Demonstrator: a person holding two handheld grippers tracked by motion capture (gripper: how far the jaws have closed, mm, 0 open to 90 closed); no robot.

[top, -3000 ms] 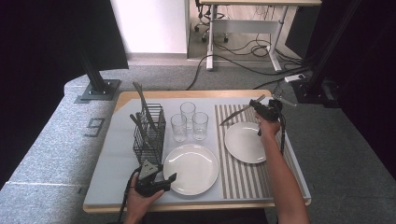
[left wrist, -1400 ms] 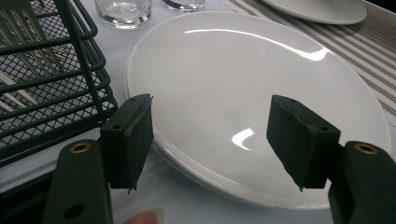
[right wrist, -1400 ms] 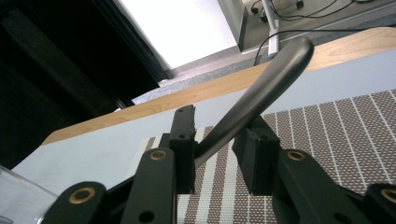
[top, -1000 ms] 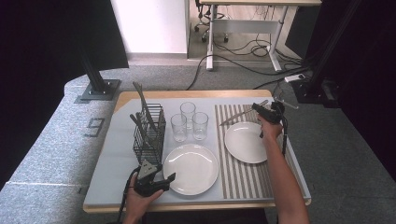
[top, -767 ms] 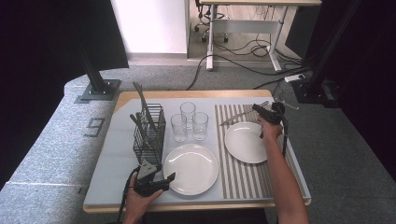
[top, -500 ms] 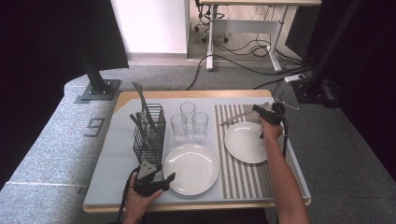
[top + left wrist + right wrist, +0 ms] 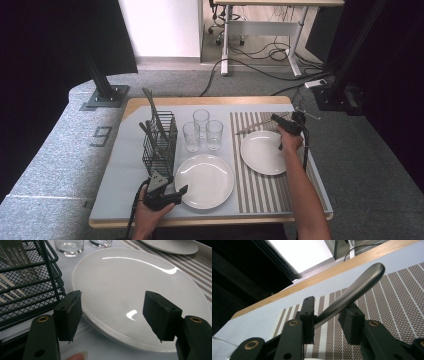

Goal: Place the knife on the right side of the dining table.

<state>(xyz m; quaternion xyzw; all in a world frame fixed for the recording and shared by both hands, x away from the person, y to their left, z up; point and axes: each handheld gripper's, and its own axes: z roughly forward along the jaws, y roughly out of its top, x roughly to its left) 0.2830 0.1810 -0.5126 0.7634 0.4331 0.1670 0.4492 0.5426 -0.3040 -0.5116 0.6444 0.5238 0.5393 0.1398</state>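
At the left of the table stands the wire cutlery basket point(image 7: 159, 142), holding more cutlery. Just in front of it the left gripper point(image 7: 170, 192) rests low at the near edge, its jaws spread wide with nothing between them; in the left gripper view they frame the rim of the large white plate point(image 7: 140, 297), which lies on the pale mat beside the basket. Three glasses point(image 7: 202, 131) stand behind that plate. Further right, the smaller plate point(image 7: 264, 152) sits on the striped placemat point(image 7: 260, 187), and above its far rim the right gripper point(image 7: 278, 120) holds a piece of cutlery point(image 7: 352, 296) by one end, the long metal shaft pointing left over the placemat.

The work in hand looks like setting that piece down beside the smaller plate. To do it well, the person would lower the free end first until it touches the placemat, keep the shaft parallel to the stripes and just clear of the plate's rim, and only then ease the jaws apart, so the metal does not tip or clink against the china.

The jaws close on the shaft, though the right gripper view shows it seated against one pad more clearly than the other. Whether the piece is a knife, fork or spoon cannot be told: the gripped end is hidden. The pieces in the basket are also hard to tell apart.
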